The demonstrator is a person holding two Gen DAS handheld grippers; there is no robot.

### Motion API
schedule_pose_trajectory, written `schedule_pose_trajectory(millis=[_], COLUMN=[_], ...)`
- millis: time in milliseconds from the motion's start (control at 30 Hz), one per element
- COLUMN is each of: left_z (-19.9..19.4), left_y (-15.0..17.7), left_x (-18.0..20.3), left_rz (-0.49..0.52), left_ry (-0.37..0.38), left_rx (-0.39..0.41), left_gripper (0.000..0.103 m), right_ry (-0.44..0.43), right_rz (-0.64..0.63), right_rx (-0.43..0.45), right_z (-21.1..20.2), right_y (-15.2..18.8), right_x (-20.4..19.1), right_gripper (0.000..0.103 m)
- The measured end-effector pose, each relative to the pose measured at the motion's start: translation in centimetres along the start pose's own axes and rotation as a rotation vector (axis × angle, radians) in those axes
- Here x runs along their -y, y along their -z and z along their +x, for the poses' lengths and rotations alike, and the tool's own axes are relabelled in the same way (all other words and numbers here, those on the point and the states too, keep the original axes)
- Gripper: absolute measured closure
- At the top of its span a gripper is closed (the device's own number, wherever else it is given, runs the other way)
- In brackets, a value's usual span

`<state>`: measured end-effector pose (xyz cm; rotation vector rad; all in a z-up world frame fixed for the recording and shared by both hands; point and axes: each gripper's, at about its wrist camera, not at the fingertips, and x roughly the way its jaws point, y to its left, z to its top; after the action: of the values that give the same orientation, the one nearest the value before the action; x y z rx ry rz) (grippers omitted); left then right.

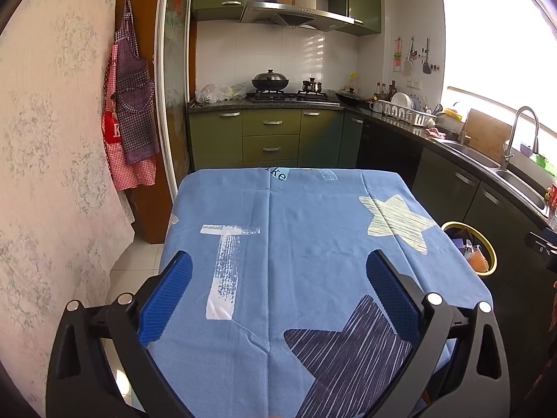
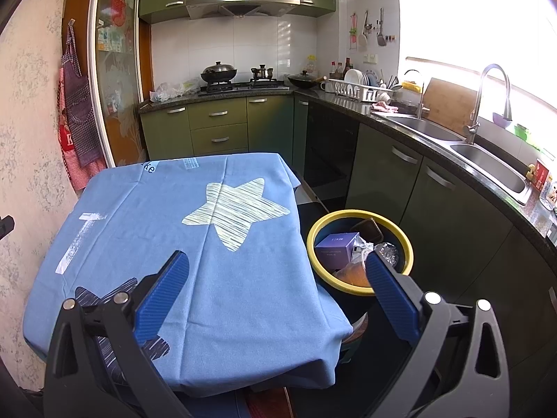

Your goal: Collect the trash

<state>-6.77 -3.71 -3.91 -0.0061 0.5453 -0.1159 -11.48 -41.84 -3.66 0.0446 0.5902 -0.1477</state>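
Observation:
A small table under a blue star-print cloth (image 1: pixel 296 244) (image 2: pixel 167 244) fills the middle of both views, and I see nothing lying on it. To its right on the floor stands a dark bin with a yellow rim (image 2: pixel 383 216) (image 1: pixel 489 244). Inside lie a purple box (image 2: pixel 336 249), a clear plastic cup (image 2: pixel 386 252), an orange-brown piece (image 2: pixel 353 273) and other scraps. My left gripper (image 1: pixel 280 261) hovers open over the cloth, holding nothing. My right gripper (image 2: pixel 276 261) is open too, its right finger (image 2: pixel 391 296) over the bin's near rim.
Green cabinets (image 1: pixel 271 136) and a stove with a wok (image 1: pixel 269 82) line the far wall. A dark counter with a dish rack (image 2: pixel 358 90) and double sink (image 2: pixel 487 160) runs along the right. Aprons (image 1: pixel 134 111) hang on the left wall.

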Motion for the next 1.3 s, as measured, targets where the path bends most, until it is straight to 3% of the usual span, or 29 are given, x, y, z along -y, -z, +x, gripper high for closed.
schedule_pose_trajectory(millis=[1300], left_z=[0.5], left_y=[0.3], left_x=[0.4], left_rz=[0.018], left_ry=[0.013], left_rx=[-0.012], left_gripper=[0.004], right_ry=[0.01], right_rz=[0.008], right_rx=[-0.011], right_z=[0.6], right_y=[0.9], right_x=[-1.1], right_gripper=[0.006])
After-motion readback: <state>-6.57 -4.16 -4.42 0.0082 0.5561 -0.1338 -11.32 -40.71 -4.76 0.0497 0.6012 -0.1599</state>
